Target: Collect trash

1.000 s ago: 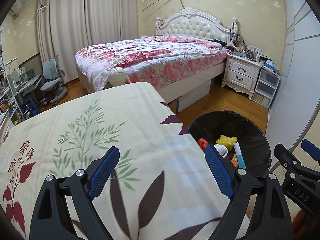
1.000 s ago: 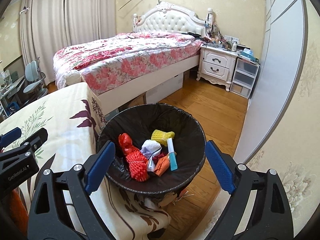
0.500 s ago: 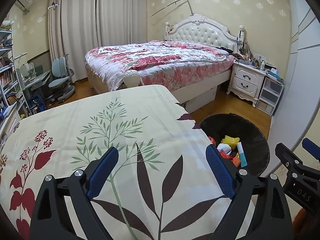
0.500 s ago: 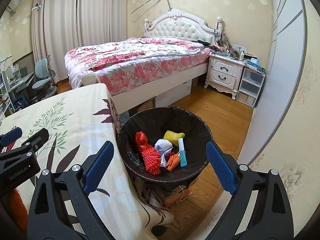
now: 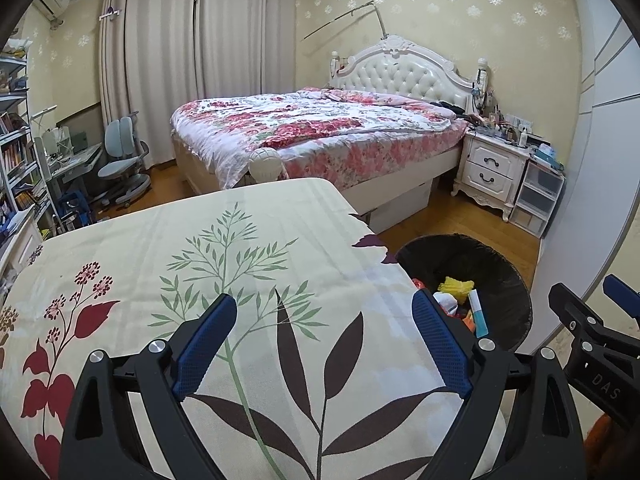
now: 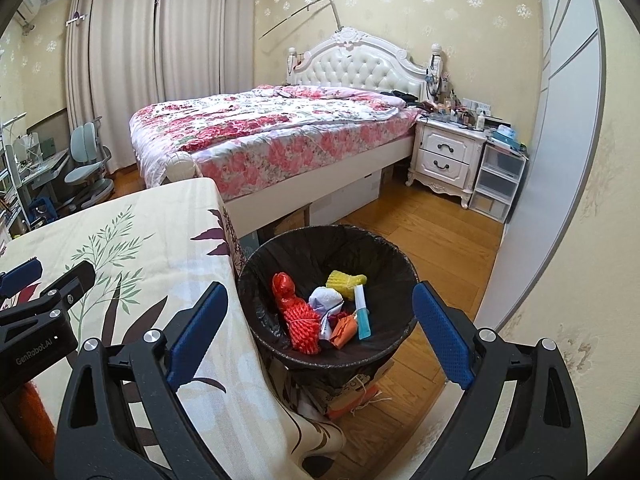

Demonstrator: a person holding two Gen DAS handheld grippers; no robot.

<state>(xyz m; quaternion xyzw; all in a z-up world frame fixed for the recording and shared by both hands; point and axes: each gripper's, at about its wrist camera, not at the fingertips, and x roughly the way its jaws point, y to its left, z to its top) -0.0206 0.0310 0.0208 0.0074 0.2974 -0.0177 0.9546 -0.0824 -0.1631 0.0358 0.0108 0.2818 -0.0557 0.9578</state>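
A big bed with a pink and red flowery quilt [image 6: 272, 128] and a white padded headboard stands at the far side of the room. In front of it is a table under a cream cloth printed with green, brown and red leaves [image 5: 224, 264]. A white bedside cabinet with two drawers [image 6: 444, 160] sits beside the bed.

Right next to the table's edge, on the wooden floor, stands a round bin lined with a black plastic bag [image 6: 384, 252]. The trash lies inside it: a red net bag [image 6: 302, 322], a yellow net piece [image 6: 345, 280], a crumpled white and purple wrapper [image 6: 326, 299], a small orange scrap [image 6: 344, 328] and a light blue tube [image 6: 362, 314].

The left gripper [image 5: 324, 336] with blue pads hangs above the table cloth. Its fingers are spread wide with nothing between them. The right gripper [image 6: 320, 330] hangs above the bin. Its fingers are spread wide too and hold nothing. Each gripper shows at the edge of the other's view, side by side.
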